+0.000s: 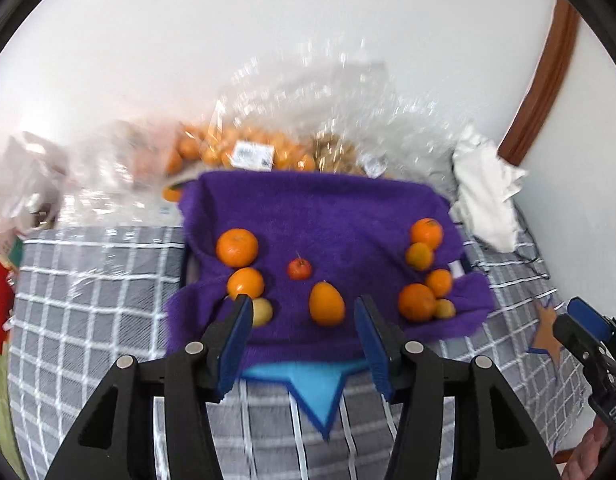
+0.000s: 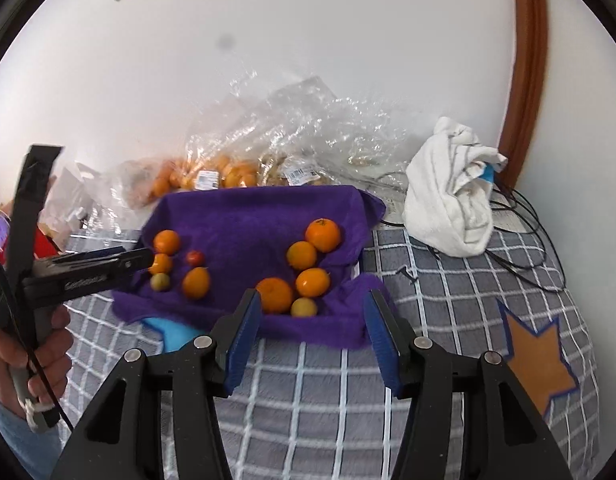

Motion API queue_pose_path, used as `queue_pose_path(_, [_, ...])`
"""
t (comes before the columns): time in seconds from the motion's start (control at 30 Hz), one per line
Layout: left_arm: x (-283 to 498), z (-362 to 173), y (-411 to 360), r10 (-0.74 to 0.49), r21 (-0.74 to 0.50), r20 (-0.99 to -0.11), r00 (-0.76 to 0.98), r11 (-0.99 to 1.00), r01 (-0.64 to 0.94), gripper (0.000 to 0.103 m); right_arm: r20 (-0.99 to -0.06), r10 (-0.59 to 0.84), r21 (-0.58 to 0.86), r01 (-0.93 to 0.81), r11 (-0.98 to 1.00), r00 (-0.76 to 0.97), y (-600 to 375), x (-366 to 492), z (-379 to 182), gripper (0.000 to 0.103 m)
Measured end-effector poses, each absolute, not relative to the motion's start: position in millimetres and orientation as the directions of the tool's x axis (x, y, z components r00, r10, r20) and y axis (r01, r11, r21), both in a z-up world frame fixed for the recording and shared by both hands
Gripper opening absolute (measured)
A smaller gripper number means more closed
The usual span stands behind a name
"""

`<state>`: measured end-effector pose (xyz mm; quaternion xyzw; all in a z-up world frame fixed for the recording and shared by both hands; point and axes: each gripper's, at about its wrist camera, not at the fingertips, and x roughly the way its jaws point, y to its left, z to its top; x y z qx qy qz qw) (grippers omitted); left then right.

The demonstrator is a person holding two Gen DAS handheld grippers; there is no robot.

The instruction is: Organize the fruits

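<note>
A purple towel (image 1: pixel 331 216) (image 2: pixel 252 216) lies on the checked cloth with fruit in two groups. On its left: two oranges (image 1: pixel 236 247), a small red fruit (image 1: pixel 299 268), an oval orange fruit (image 1: pixel 326 304) and a yellow-green fruit (image 1: pixel 262 312). On its right: several oranges (image 2: pixel 323 234) and a small yellow fruit (image 2: pixel 304 307). My left gripper (image 1: pixel 304 340) is open and empty, just short of the oval fruit. My right gripper (image 2: pixel 312 332) is open and empty, in front of the right group. The left gripper also shows in the right wrist view (image 2: pixel 120 260).
Clear plastic bags of oranges (image 2: pixel 212 174) lie behind the towel by the wall. A crumpled white cloth (image 2: pixel 451 200) and black cables (image 2: pixel 523 216) sit at the right. Star patches, blue (image 1: pixel 315 392) and orange (image 2: pixel 537 360), mark the checked cloth (image 2: pixel 447 288).
</note>
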<state>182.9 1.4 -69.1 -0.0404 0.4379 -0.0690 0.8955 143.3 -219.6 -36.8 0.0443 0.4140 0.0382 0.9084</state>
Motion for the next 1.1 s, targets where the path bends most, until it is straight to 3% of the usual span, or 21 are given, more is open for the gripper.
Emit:
queue_pose_path(0.2, [120, -35, 0, -0.142, -0.108, -0.725, 0.674, 0.99, 0.091, 0.063, -0.731, 0.061, 0.092, 0.009, 0.996, 0.68, -219, 86, -4, 0.065])
queue_pose_path(0.37, [70, -19, -3, -0.131, -0.09, -0.684, 0.718, 0.991, 0.095, 0.067, -0.703, -0.016, -0.003, 0.02, 1.0, 0.711, -211, 40, 5, 0.092])
queue_pose_path(0.43, [52, -13, -4, -0.132, -0.086, -0.67, 0.731, 0.991, 0.1, 0.072, -0.696, -0.015, -0.003, 0.018, 1.0, 0.718, -209, 26, 6, 0.096])
queue_pose_path(0.47, [45, -11, -5, -0.133, -0.082, -0.667, 0.733, 0.991, 0.105, 0.077, -0.698, -0.018, -0.01, 0.015, 1.0, 0.716, -208, 18, 5, 0.096])
queue_pose_path(0.63, [15, 1, -12, -0.105, -0.03, -0.636, 0.764, 0.993, 0.112, 0.083, -0.693, -0.03, -0.004, 0.038, 0.999, 0.72, -211, -10, 13, 0.098])
queue_pose_path(1.1, [-14, 13, -21, -0.074, 0.001, -0.592, 0.803, 0.996, 0.092, 0.085, -0.665, -0.039, 0.018, 0.069, 0.997, 0.746, -224, -40, 27, 0.099])
